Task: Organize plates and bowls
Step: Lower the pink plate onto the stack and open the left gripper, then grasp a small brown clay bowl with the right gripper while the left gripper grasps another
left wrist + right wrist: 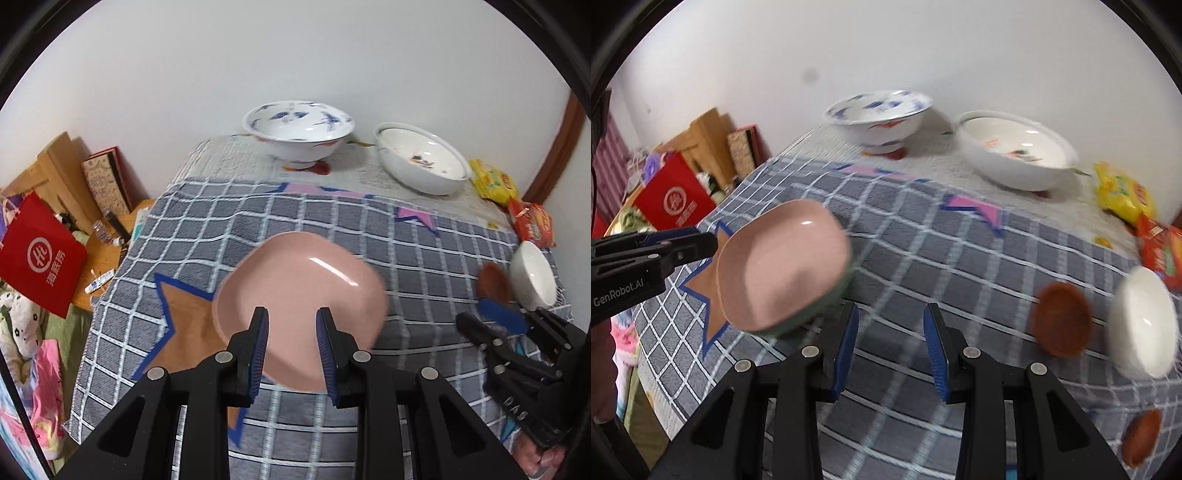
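Plain white wall [295, 55] behind the table, bare, evenly lit. Table covered in a grey checked cloth [332, 229] with star patches. Brown wooden door frame [557, 147] at the wall's right end. Left of the table, lower down: a wooden side table [103, 254], light wooden boards [59, 162] leaning on the wall, a red paper bag [40, 254], a patterned book [107, 181] upright.

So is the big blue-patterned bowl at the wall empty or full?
Empty. The blue-patterned bowl stands upright, and its white inside shows nothing in it.
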Demonstrator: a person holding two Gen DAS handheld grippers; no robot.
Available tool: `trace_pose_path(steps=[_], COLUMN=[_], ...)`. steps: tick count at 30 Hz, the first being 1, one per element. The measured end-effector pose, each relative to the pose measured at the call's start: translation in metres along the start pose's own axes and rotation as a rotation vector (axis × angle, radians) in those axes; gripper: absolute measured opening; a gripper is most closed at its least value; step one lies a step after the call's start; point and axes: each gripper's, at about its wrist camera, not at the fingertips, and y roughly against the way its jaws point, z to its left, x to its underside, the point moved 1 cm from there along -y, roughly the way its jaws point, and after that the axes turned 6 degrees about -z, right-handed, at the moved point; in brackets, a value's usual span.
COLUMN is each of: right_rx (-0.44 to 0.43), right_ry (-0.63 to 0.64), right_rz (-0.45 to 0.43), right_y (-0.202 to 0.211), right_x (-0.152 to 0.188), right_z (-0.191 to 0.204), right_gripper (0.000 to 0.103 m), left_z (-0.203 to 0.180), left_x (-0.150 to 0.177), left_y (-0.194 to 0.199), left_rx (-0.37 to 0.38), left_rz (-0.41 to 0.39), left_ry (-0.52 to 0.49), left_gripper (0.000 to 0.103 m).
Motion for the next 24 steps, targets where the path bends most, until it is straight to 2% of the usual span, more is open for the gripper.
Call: trace_pose_path(steps=[3, 8, 12, 15, 19, 24], right_rx=[0.052, 0.142, 0.240, 0.310, 0.309, 0.314], right_ry=[-0.045, -0.130, -0.167, -0.196, -0.284, -0.336], right_rz=[-0.037, -0.110, -0.146, -0.163, -0.112, -0.060], right_y=[0.027, 0.078, 0.118, 0.137, 0.151, 0.150], right_x=[0.005, 0.015, 0.028, 0.038, 0.060, 0.091], right_z=[-0.029, -0.085, -0.130, -0.158, -0.200, -0.231], right_gripper=[0.044, 0.052, 0.053, 0.053, 0.053, 0.053], left_z=[-0.027, -0.073, -0.115, -0.143, -0.171, -0.194], left_x=[-0.001, -0.001, 0.000, 0.002, 0.004, 0.003], left_y=[0.008, 0.015, 0.017, 0.014, 0.009, -0.011], left_rx=[0.031, 0.083, 0.129, 0.167, 0.182, 0.194], left_rz=[-0.011, -0.026, -0.022, -0.017, -0.014, 0.015], left_ry=[-0.024, -0.066, -0.102, -0.122, -0.147, -0.156], left_gripper=[0.025, 0.036, 0.039, 0.045, 0.047, 0.050])
